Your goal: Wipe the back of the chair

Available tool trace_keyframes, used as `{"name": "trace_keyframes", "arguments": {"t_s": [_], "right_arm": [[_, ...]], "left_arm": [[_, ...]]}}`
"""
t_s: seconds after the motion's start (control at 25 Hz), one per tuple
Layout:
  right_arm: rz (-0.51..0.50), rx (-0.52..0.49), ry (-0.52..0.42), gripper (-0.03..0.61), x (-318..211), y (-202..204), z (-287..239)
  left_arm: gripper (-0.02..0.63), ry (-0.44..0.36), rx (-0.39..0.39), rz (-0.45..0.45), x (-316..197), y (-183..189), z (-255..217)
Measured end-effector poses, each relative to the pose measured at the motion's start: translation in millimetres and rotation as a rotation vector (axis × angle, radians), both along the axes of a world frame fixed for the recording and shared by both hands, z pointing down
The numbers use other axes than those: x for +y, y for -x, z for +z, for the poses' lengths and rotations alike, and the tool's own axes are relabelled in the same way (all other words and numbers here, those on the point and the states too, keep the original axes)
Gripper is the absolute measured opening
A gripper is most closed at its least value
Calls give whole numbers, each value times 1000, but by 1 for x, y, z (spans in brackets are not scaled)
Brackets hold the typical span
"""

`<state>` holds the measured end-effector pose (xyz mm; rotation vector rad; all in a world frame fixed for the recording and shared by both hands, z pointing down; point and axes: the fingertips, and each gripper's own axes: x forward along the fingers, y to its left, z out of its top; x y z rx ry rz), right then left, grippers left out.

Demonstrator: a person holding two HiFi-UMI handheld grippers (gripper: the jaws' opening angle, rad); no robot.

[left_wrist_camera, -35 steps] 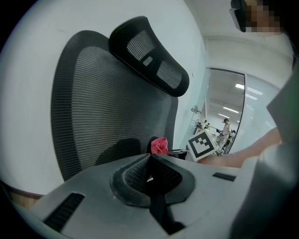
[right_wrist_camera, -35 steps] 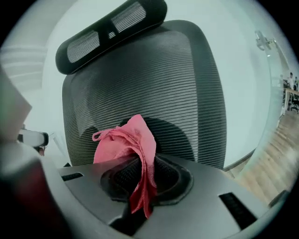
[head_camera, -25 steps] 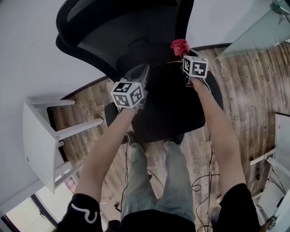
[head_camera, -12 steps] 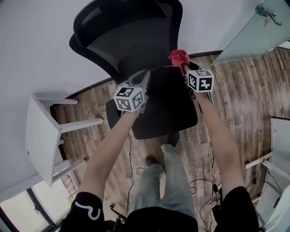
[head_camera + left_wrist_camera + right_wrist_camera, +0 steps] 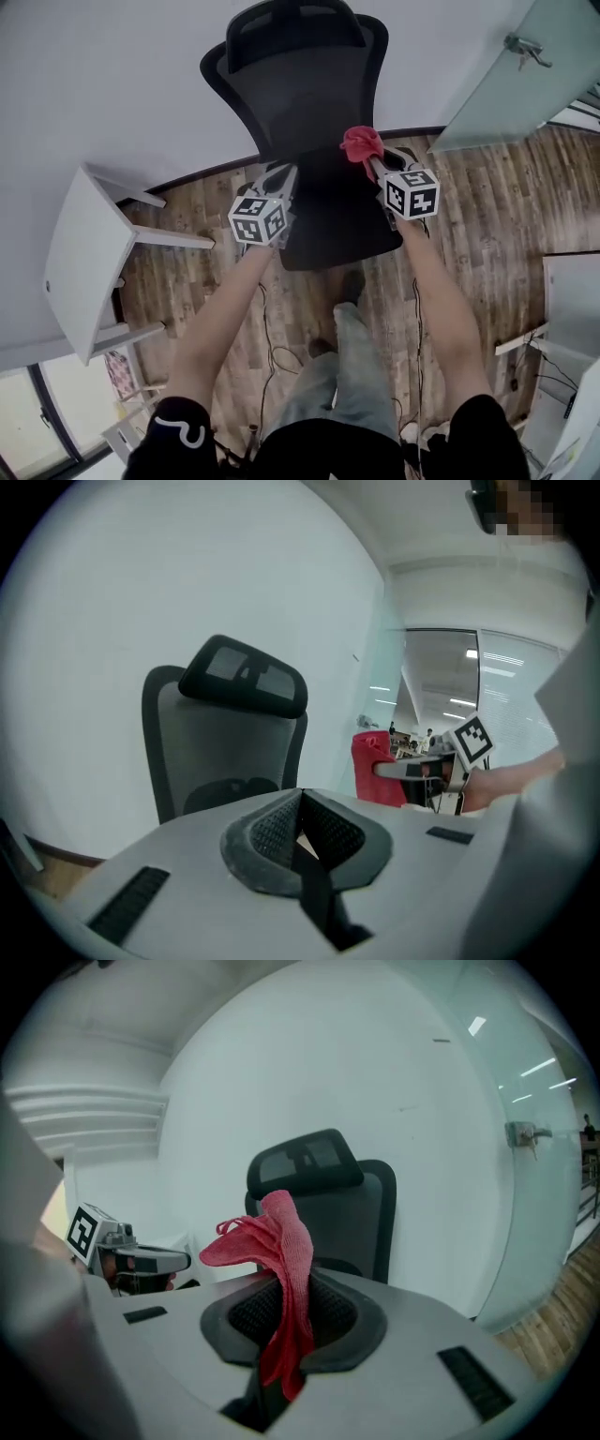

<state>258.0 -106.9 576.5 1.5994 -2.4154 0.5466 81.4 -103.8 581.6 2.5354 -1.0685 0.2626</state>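
A black mesh-backed office chair (image 5: 302, 84) with a headrest stands against the white wall; it also shows ahead in the left gripper view as the chair (image 5: 220, 752) and in the right gripper view as the chair (image 5: 352, 1208). My right gripper (image 5: 367, 157) is shut on a red cloth (image 5: 360, 143), held over the seat's right side short of the backrest. The red cloth (image 5: 279, 1274) sticks up between its jaws. My left gripper (image 5: 279, 175) is shut with nothing in it, at the seat's left edge. From the left gripper view the right gripper (image 5: 398, 770) and the cloth (image 5: 371, 767) appear at right.
A white table (image 5: 80, 267) stands at left. A glass door (image 5: 520, 70) with a handle is at upper right. Cables (image 5: 277, 352) lie on the wooden floor near the person's legs. A white cabinet edge (image 5: 572, 309) is at far right.
The view has pulled back from the chair, so its whole back and headrest now show. Both grippers sit lower over the seat, farther from the backrest. The cloth stays gripped.
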Motion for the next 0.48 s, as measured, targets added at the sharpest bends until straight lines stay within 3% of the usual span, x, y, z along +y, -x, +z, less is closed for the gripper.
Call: {"name": "trace_keyframes", "arguments": {"t_s": [0.2, 0.48], "right_arm": [[-21, 0, -66, 67, 62, 43, -72], [-33, -8, -84, 67, 167, 87, -137]], "left_arm": [[25, -27, 68, -46, 66, 39, -50], [25, -5, 159, -122, 174, 80, -101]]}}
